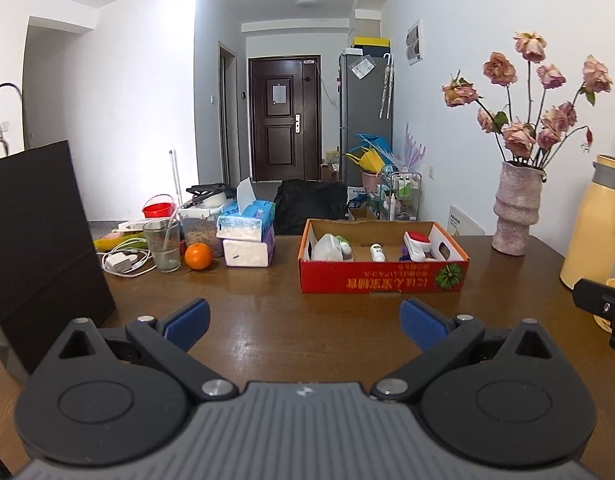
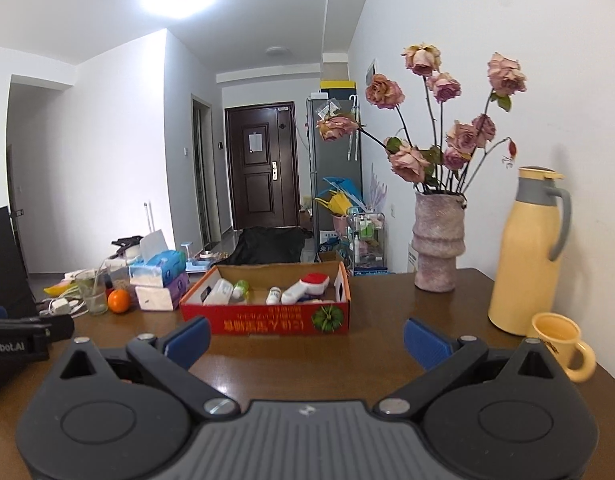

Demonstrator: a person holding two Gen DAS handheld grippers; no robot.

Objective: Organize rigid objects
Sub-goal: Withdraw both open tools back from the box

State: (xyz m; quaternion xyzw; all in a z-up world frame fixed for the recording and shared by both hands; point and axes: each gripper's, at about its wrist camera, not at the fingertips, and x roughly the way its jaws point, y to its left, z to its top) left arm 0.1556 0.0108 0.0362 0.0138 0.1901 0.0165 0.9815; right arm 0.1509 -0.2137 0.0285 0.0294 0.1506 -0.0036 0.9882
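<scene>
A shallow red cardboard box (image 1: 381,278) (image 2: 267,322) stands on the brown wooden table (image 1: 291,320) (image 2: 383,312), some way ahead of both grippers. Inside it lie a white bottle (image 1: 327,248) (image 2: 218,293), a small white tube (image 1: 377,253) (image 2: 273,295) and a white brush with a red top (image 1: 417,243) (image 2: 309,283). My left gripper (image 1: 305,323) is open above the table with nothing between its blue pads. My right gripper (image 2: 306,340) is likewise open and holds nothing.
Left of the box sit stacked tissue packs (image 1: 247,236), an orange (image 1: 198,256), a glass with a straw (image 1: 163,248) and a white charger (image 1: 121,262). A dark board (image 1: 35,248) stands at the left. To the right stand a pink vase (image 2: 437,240), a yellow thermos (image 2: 527,252) and a yellow mug (image 2: 559,340).
</scene>
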